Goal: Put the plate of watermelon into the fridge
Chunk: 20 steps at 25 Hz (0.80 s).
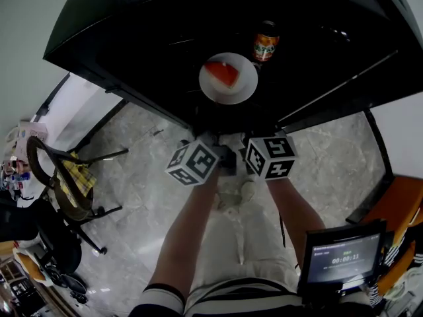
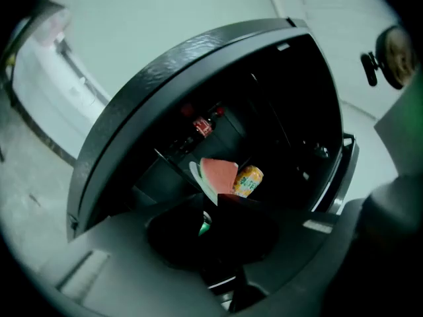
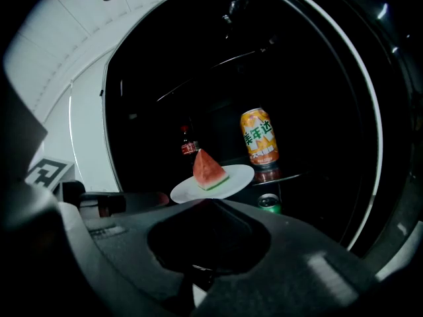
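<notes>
Plate (image 3: 239, 176) of watermelon (image 3: 207, 168): rim clamped by my left hand-held gripper (image 2: 213, 203) and right hand-held gripper (image 3: 210, 202), at open fridge (image 1: 119, 25). Next, likely: set down, release.

Grey marble floor (image 1: 135, 197), black chair (image 1: 73, 207) left.

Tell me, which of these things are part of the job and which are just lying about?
Job: plate, watermelon slice, fridge, left gripper, right gripper.
Just lying about: orange can, green can, bottle, chair, screen.
</notes>
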Tool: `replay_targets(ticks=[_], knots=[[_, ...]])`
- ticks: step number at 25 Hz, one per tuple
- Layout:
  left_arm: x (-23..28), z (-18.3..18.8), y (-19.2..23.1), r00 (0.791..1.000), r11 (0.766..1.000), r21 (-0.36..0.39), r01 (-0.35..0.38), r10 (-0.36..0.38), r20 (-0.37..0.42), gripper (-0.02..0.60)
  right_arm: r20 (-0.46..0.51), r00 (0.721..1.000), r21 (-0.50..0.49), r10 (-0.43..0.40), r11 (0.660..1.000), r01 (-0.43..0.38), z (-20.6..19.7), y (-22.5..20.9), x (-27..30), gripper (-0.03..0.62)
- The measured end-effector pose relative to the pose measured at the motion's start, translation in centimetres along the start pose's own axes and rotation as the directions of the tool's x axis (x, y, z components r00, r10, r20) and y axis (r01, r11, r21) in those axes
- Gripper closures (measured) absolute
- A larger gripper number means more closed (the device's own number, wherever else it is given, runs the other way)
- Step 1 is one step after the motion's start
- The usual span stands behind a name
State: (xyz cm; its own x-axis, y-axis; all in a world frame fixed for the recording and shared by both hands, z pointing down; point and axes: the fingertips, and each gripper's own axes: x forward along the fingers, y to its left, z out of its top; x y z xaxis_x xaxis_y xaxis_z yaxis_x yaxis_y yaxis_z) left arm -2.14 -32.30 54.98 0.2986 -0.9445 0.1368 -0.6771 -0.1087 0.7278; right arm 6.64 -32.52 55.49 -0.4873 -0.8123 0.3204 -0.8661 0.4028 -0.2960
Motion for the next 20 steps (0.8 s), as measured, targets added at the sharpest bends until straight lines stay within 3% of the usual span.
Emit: replay_targets(ticks=[3, 6, 9, 20], knots=[[-0.7, -0.7, -1.0, 0.999, 0.969, 0.244, -0.033, 0.035, -0.003, 0.577, 0.001, 1.0, 0.0, 0.003, 1.0, -0.003, 0.0, 0.0, 0.1, 0.595], [-0.5, -1.4, -2.2, 1.0, 0.927, 0.376, -0.006, 0.012, -0.014, 0.583, 0.006, 1.0, -0.004, 0.002, 1.0, -0.002, 0.1, -0.2, 0.0, 0.595], [0.1, -2.2, -2.8, 0.999, 0.91, 0.414, 0.026, -0.01, -0.043, 0.583, 0.01, 1.0, -0.015, 0.002, 1.0, -0.002, 0.1, -0.3, 0.0, 0.595], [1.3, -3.0, -3.8, 0.995, 0.899, 0.429, 0.086, -0.055, -0.084, 0.584, 0.075, 0.997, -0.176, -0.034, 0.983, 0.046, 1.1, -0.9, -0.9, 0.595]])
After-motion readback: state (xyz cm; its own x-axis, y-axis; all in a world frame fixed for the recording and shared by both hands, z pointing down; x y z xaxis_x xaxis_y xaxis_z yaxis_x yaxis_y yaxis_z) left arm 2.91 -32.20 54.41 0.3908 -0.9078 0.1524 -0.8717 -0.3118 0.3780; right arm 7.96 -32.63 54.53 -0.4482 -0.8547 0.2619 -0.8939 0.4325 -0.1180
